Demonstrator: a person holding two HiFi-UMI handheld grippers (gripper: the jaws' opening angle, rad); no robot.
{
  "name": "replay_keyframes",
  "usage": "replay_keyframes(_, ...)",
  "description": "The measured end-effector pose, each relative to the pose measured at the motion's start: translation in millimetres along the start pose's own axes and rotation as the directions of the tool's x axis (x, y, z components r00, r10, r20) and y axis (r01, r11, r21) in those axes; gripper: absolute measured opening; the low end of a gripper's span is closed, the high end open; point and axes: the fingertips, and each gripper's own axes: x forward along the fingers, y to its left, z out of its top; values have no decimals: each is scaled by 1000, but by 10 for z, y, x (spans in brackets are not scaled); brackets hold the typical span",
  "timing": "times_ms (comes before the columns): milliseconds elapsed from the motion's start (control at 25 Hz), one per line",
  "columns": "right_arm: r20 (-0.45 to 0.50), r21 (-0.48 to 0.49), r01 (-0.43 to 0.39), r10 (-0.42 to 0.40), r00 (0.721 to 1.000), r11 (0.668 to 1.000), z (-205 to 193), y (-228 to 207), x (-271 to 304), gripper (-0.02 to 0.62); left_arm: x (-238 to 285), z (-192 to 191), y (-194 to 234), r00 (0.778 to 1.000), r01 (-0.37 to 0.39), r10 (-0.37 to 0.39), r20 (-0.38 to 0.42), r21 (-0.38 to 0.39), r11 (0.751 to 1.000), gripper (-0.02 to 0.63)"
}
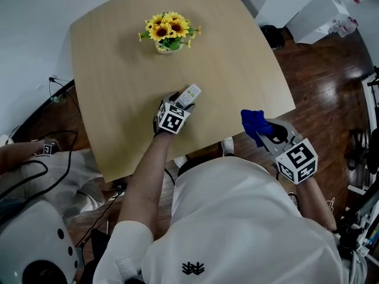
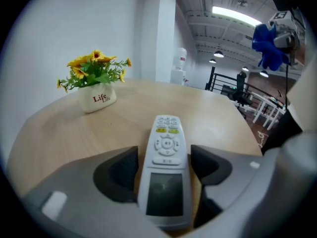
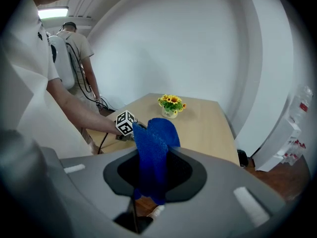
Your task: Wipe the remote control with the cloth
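We grip the remote control (image 2: 167, 167) between the jaws of our left gripper (image 2: 165, 153). From the head view only its far end shows past the marker cube. Ahead of this gripper the table (image 2: 59, 133) is bare up to a white pot (image 2: 99, 99) holding yellow flowers (image 2: 94, 68). Our right gripper (image 3: 153, 177), just off the table's edge, clamps the blue cloth (image 3: 154, 143), which covers its pads.

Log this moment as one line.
left gripper: shut on remote control | right gripper: shut on cloth | cloth and remote control apart
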Motion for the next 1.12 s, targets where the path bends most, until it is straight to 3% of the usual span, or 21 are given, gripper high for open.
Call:
replay_keyframes(80,2,-1,0,0,1000,1000,11,-8,-1,86,-6,3,-16,1000,7,-7,12,26,1000,281)
replay_keyframes(360,14,-8,-19,19,1000,1000,57,-54,16,86,-119,68,-57,1000,-21,22,9,-32,999,279)
replay_keyframes(720,81,-60,-59,64,995,996,377,-147,162,86,-706,444,-380,995,-23,19,101,42,999,279)
replay_keyframes(960,126,-149,-147,166,978,978,740,55,334,86,-1116,783,-638,990,-36,23,142,86,996,279)
replay_keyframes(1120,168,-239,-239,282,944,941,1052,395,457,86,-1302,1067,-791,984,-40,23,176,97,994,279)
